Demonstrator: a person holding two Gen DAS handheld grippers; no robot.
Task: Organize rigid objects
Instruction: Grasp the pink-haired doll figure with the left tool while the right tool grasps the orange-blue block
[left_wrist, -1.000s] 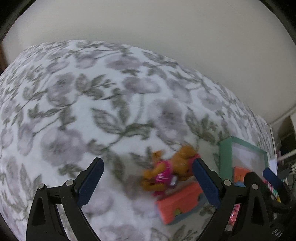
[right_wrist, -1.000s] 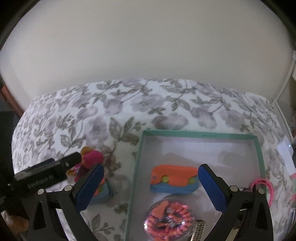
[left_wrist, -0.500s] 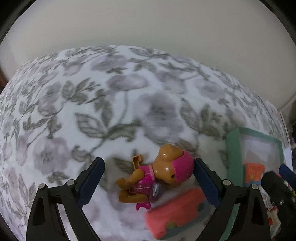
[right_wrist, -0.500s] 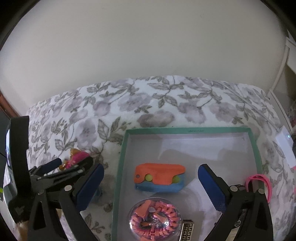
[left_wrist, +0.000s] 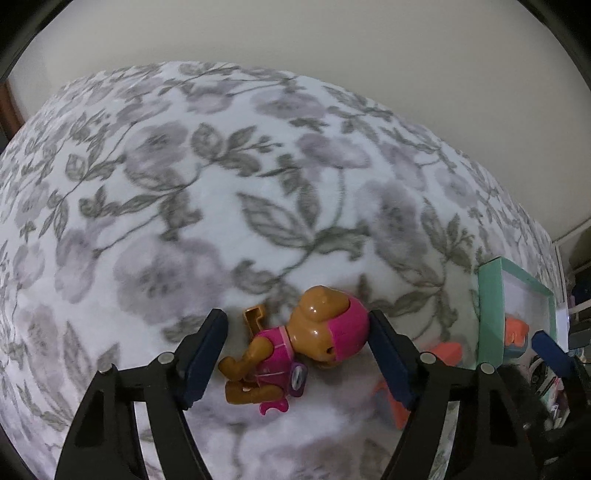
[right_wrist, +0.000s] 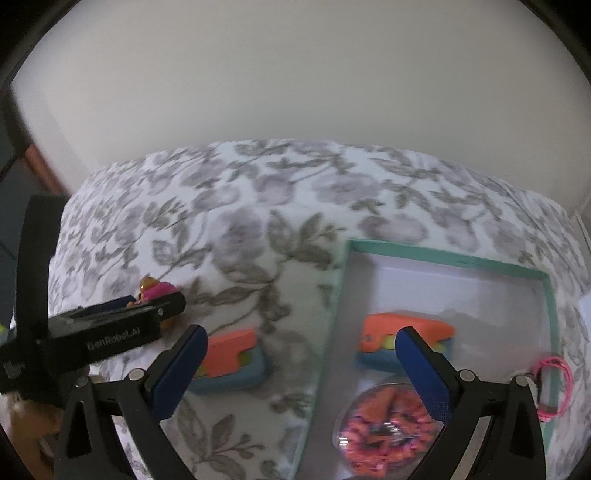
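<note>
the left gripper (left_wrist: 297, 354) is seen with its jaws apart, and they have just been closing; the toy dog figure (left_wrist: 295, 345) lies on its side between them. its pink-capped head is just beside the right-hand pad, and whether that pad touches it cannot be told; the left-hand pad stands clear of the figure. the figure rests on the floral blanket (left_wrist: 221, 184). the right gripper (right_wrist: 299, 373) is held with its jaws apart and nothing between the pads. an orange and blue toy (right_wrist: 232, 358) lies on the blanket beside the teal tray (right_wrist: 443, 258), in which a second orange and blue toy (right_wrist: 384, 332) and a clear round container (right_wrist: 384, 439) are seen.
</note>
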